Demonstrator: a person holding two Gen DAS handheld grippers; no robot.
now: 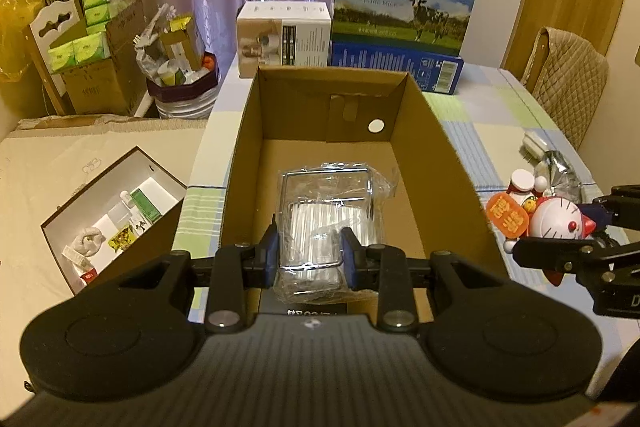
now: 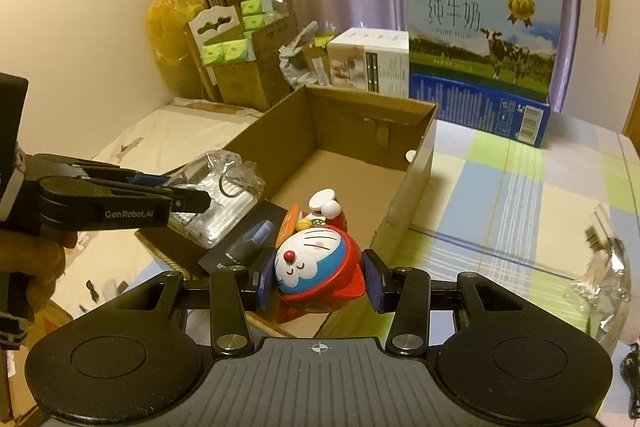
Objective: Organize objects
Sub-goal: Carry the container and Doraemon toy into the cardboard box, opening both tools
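Left gripper (image 1: 308, 255): blue pads pinching a plastic-wrapped wire rack (image 1: 328, 215), held over the near end of the open cardboard box (image 1: 436, 131), low inside its walls. Right gripper (image 2: 320, 279): pads pressed on either side of a red and white cat figurine (image 2: 316, 267), carried just above the box's near right corner; in the left wrist view the figurine sits outside the right wall, beside it rather than over the floor.

Rack: probably light but stiff, thin chrome wire under loose clear film. Film likely slippery and crinkly, so a grip on wire through the film is safer than on film alone. Present hold lies across the near end, wire visible between the pads, which looks sound. Little fragility beyond bending thin wire; a short drop to the cardboard floor seems harmless.

Figurine: hard, glossy plastic, rounded head, so prone to slip or twist between flat pads. Squeeze falls on the widest part of the head, a fair choice. Small parts look delicate: the white hat on top and the orange tag (image 2: 289, 223) at its side; best kept clear of the box wall.

A dark flat packet (image 2: 244, 247) already lies at the box's near end, partly under both loads. Checked tablecloth (image 2: 500, 195) under the box, milk carton (image 2: 480, 39) behind it.
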